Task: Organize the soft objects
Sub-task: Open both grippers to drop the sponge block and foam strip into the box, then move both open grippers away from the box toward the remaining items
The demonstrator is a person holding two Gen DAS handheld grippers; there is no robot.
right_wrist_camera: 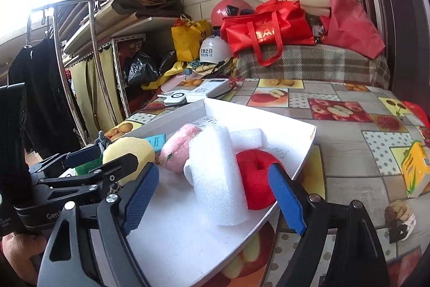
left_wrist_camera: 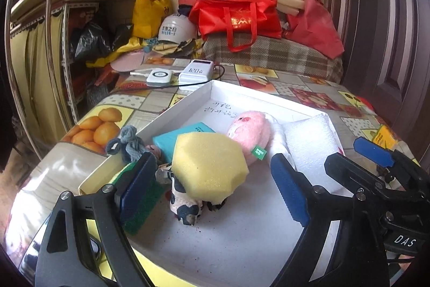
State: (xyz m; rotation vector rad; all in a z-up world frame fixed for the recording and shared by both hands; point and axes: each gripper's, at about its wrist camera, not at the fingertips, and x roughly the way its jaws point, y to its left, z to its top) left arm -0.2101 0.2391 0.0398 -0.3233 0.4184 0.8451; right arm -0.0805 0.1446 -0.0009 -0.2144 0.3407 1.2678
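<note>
A: Where's my open room?

B: I see bare white floor in the near part of the shallow white cardboard tray (left_wrist_camera: 243,241); its near rim hangs past the desk (right_wrist_camera: 357,179) edge on my right side.

A: And the tongs?

B: My left tongs (left_wrist_camera: 215,195) stand wide apart, gripping nothing. The yellow foam sponge block (left_wrist_camera: 208,166) lies in the tray between them, resting on a black-and-white cow plush toy (left_wrist_camera: 185,206). My right tongs (right_wrist_camera: 215,203) are apart too; the white foam roll (right_wrist_camera: 217,179) lies between them, leaning on a red foam heart (right_wrist_camera: 258,179).

A: What crowds it?

B: A pink fluffy plush (left_wrist_camera: 251,132) sits behind the sponge, a green scouring pad (left_wrist_camera: 139,209) against my left finger, and a yellow tissue pack (right_wrist_camera: 415,168) outside the tray.
</note>
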